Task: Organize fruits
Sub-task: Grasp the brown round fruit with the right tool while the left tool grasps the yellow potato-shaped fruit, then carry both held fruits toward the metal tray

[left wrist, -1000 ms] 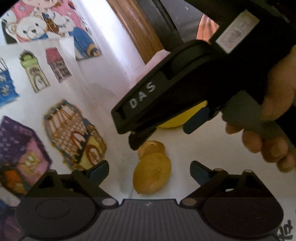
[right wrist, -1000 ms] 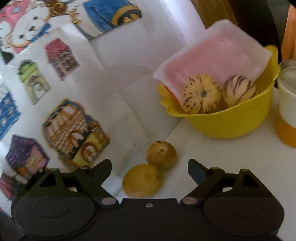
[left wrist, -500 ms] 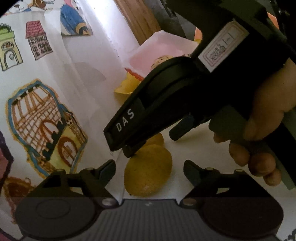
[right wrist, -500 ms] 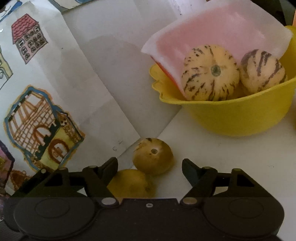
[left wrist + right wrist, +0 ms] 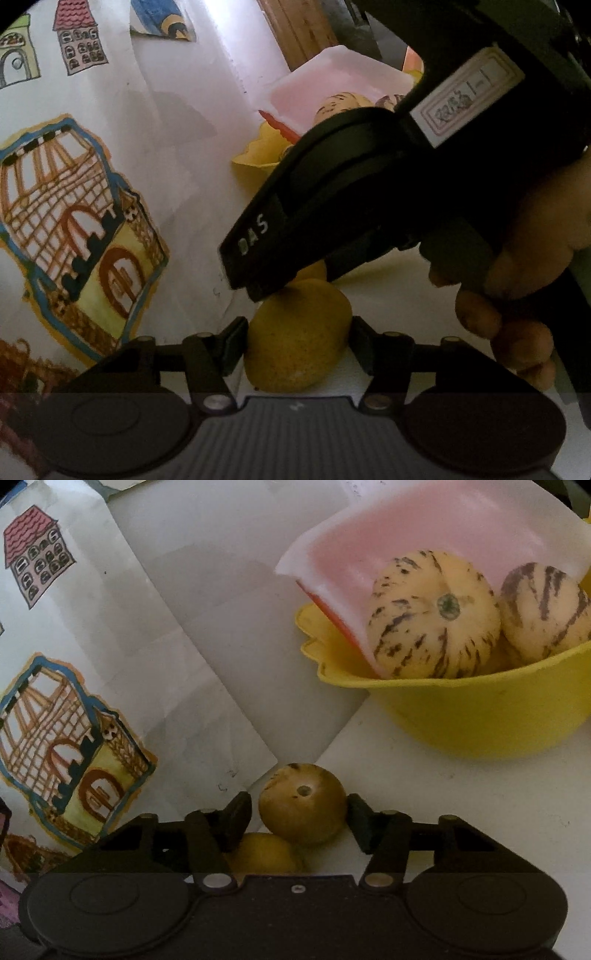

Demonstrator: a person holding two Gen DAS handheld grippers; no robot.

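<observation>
1. Yellow bowl stands at the far right of the white table. It holds two striped melons on a pink sheet. I judge it the place for the loose fruit.
2. Two loose fruits lie touching on the table, short of the bowl, by the edge of a paper with house drawings.
3. Lemon lies nearer to me. Its long axis runs away from the left camera and tilts a little right. I cannot tell which end is the stem.
4. Round brown fruit sits just beyond it, with its stem pit turned up toward the right camera. No clear long axis.
5. My left gripper is open and straddles the lemon. Pads sit just beside its flanks, and contact is uncertain.
6. My right gripper is open around the brown fruit and holds nothing. The right pad looks to be touching it.
7. Judgement: close each gripper across the widest part, gently. Lift straight up, one fruit first, so the neighbour does not roll.
</observation>
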